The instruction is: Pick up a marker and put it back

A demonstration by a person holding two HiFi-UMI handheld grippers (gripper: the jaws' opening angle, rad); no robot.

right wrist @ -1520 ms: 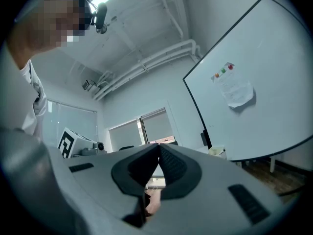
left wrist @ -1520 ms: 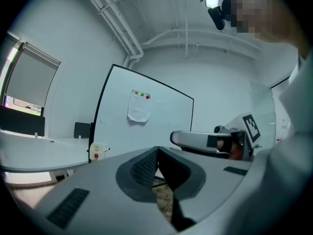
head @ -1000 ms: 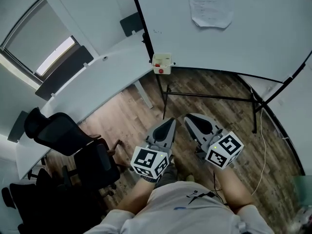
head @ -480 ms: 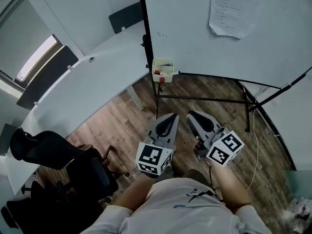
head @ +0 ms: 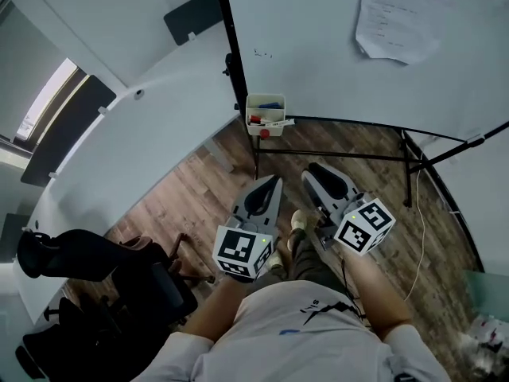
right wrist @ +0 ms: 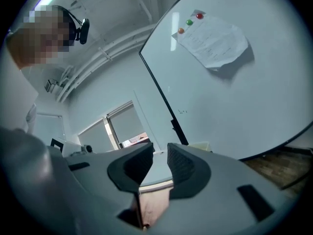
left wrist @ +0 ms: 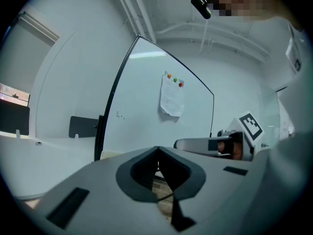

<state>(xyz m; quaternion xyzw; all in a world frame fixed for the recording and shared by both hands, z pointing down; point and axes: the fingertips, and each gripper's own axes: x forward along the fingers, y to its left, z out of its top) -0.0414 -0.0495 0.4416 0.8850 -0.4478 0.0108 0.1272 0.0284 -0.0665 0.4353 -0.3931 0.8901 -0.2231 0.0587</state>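
While my left hand-held gripper [head: 270, 185] is riding pressed together and empty, my right hand-held gripper [head: 316, 173] has just been opening, with nothing between its jaws. The markers [head: 269, 105] are sitting in a small box [head: 266, 122] on the whiteboard [head: 318, 46] frame, well ahead at upper centre. I am risking a hasty reach, bumping the box or pinching two markers together. At left a curved white surface [head: 135, 142] is sweeping round, with wooden floor [head: 183, 197] showing beneath.
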